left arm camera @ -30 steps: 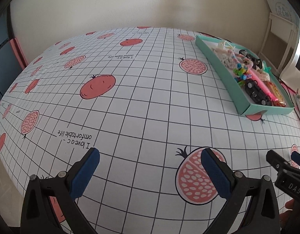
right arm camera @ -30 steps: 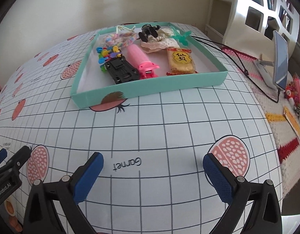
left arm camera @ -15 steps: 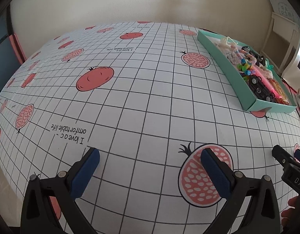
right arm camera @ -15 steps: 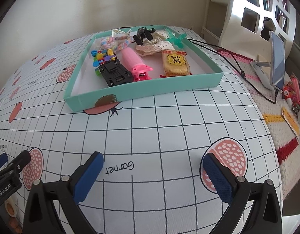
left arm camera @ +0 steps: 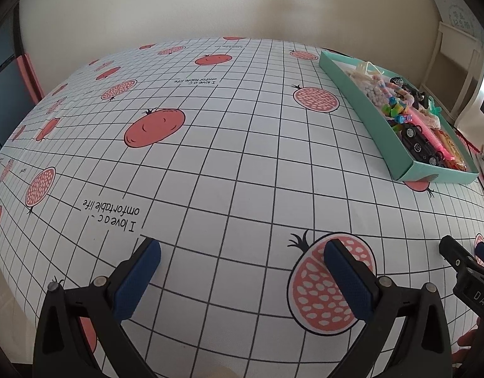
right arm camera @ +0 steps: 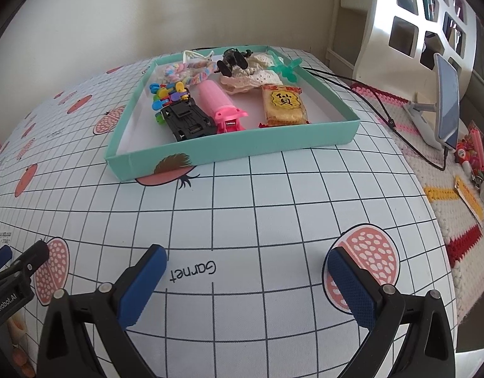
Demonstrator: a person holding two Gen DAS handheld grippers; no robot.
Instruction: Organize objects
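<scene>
A teal tray (right arm camera: 229, 152) sits on the gridded tablecloth ahead of my right gripper (right arm camera: 245, 267), which is open and empty. In the tray lie a black toy car (right arm camera: 188, 119), a pink hair roller (right arm camera: 221, 105), a snack packet (right arm camera: 283, 105), coloured clips (right arm camera: 166, 93), a lace piece (right arm camera: 251, 74) and a black clip (right arm camera: 232, 58). In the left wrist view the tray (left arm camera: 374, 126) is far right. My left gripper (left arm camera: 242, 261) is open and empty over bare cloth.
A white shelf unit (right arm camera: 424, 22) stands right of the table. A phone on a stand (right arm camera: 446, 104) with a black cable (right arm camera: 377, 100) and small items (right arm camera: 471, 154) lie on a knitted mat at the right. The wall is behind.
Both grippers stay open and empty. The right view has shifted slightly, so the tray sits a little nearer and more central. The left view has also drifted a little.
</scene>
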